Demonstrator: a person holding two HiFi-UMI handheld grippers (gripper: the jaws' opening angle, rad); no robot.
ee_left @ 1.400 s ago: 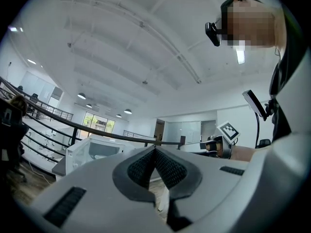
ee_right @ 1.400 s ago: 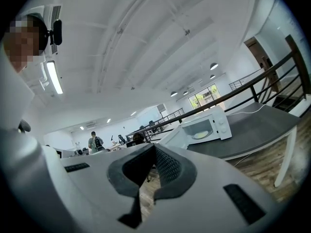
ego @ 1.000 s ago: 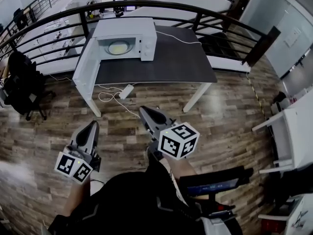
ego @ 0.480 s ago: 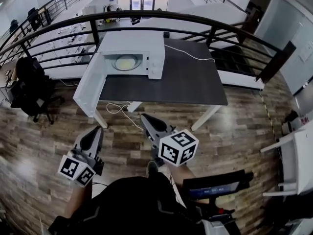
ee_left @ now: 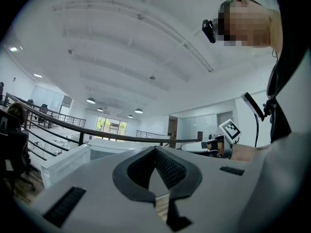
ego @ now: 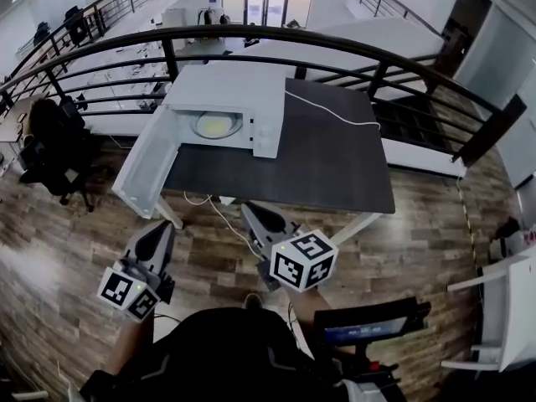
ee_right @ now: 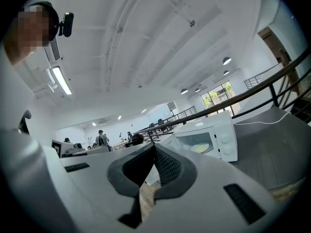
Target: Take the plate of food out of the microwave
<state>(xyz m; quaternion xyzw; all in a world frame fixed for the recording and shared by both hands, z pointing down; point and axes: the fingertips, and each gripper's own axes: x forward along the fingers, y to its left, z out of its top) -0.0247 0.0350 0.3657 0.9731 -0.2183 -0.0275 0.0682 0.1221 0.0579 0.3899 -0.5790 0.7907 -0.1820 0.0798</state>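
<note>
A white microwave [ego: 226, 90] stands on the back left of a dark table [ego: 335, 166], its door [ego: 146, 162] swung wide open to the left. Inside lies a plate of pale yellow food [ego: 216, 125], which also shows in the right gripper view as the plate [ee_right: 200, 148] in the microwave [ee_right: 221, 132]. My left gripper [ego: 164, 228] and right gripper [ego: 249, 211] are held over the wooden floor, short of the table's front edge and well apart from the microwave. Both are shut and hold nothing: the left gripper [ee_left: 155, 149] and the right gripper [ee_right: 154, 147] each close to a point.
A black railing [ego: 251, 33] runs behind the table. A white cable [ego: 327, 111] crosses the tabletop, and another cable [ego: 222, 216] trails on the floor under it. A black chair [ego: 54, 145] stands at the left, and a white desk [ego: 511, 308] at the right.
The grippers and I have come closer to the table, so the microwave and its open door look larger and nearer. Both grippers have stayed shut and empty.
</note>
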